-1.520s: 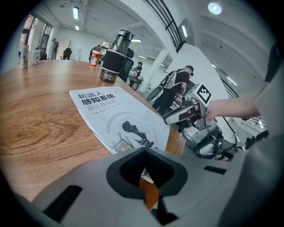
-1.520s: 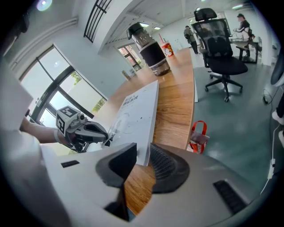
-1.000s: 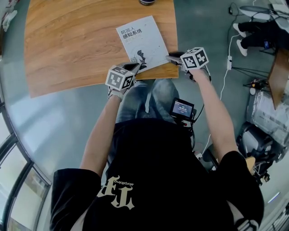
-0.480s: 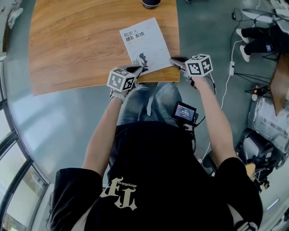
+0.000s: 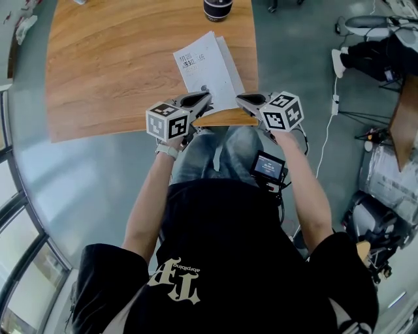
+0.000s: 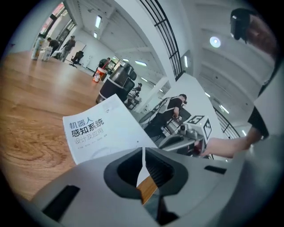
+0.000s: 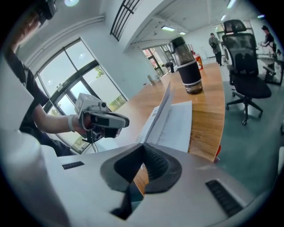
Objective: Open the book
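Our left gripper [image 5: 203,98] pinches the cover [image 6: 102,128], its jaws just eased slightly. The book [image 5: 208,65] lies at the near edge of the desk [image 5: 104,72]. Our right gripper [image 5: 241,98], whose jaws just closed, pinches the same cover. We should raise both evenly, so that the thin sheet neither slips nor tears.

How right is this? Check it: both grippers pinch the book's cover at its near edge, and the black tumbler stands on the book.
Wrong on the tumbler: in the head view it stands on the table beyond the book, apart from it. The left gripper and right gripper do pinch the cover at its near edge.
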Demonstrator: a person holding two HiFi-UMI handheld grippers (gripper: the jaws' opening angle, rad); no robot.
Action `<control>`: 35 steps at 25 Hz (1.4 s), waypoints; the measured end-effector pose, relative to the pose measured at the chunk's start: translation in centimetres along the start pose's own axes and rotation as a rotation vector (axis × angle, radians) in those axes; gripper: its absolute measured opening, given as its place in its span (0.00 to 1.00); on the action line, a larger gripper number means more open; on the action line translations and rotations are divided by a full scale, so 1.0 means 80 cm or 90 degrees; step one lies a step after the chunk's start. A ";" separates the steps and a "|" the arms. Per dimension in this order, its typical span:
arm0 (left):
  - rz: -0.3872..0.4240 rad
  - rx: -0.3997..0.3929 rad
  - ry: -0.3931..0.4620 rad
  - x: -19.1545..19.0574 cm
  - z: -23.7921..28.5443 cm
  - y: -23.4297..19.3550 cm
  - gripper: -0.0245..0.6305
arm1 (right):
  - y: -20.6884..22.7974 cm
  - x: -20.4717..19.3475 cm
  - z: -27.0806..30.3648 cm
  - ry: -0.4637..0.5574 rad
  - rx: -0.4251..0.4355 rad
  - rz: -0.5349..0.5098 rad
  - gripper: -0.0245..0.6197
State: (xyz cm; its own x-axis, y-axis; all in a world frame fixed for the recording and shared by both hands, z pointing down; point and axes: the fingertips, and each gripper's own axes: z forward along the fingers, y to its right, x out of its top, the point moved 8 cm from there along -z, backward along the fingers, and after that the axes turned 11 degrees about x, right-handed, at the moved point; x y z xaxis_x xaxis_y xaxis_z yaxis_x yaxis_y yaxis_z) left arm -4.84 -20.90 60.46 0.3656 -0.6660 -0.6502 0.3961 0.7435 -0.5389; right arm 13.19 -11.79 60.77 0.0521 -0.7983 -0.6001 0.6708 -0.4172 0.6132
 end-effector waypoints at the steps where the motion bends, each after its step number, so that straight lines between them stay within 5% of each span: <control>1: -0.011 -0.009 0.015 0.008 -0.001 0.005 0.05 | -0.006 0.002 0.003 -0.007 -0.006 -0.012 0.02; 5: -0.038 -0.020 0.061 0.035 -0.002 0.021 0.11 | -0.029 0.012 0.013 -0.027 -0.028 -0.054 0.02; 11: -0.023 0.038 0.064 0.052 -0.003 0.023 0.23 | -0.070 0.024 0.033 -0.054 -0.049 -0.133 0.02; 15: 0.034 0.111 0.061 0.060 -0.028 0.023 0.23 | -0.097 0.029 0.051 -0.064 -0.023 -0.171 0.02; 23: 0.058 0.207 0.069 0.067 -0.080 -0.003 0.23 | -0.122 0.043 0.092 -0.069 0.032 -0.189 0.02; 27: 0.119 0.251 0.082 0.081 -0.098 -0.002 0.23 | -0.134 0.045 0.112 -0.076 0.063 -0.194 0.02; 35: 0.204 0.225 0.035 0.097 -0.075 -0.004 0.23 | -0.162 0.052 0.162 -0.101 0.116 -0.207 0.02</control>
State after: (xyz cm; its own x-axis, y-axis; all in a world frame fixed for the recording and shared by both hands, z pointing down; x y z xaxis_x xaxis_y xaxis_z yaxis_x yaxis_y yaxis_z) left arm -7.22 -25.95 52.38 0.4750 -0.3961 -0.7858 0.5367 0.8381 -0.0980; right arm -4.85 -15.31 56.99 -0.2663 -0.6629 -0.6998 0.4899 -0.7183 0.4940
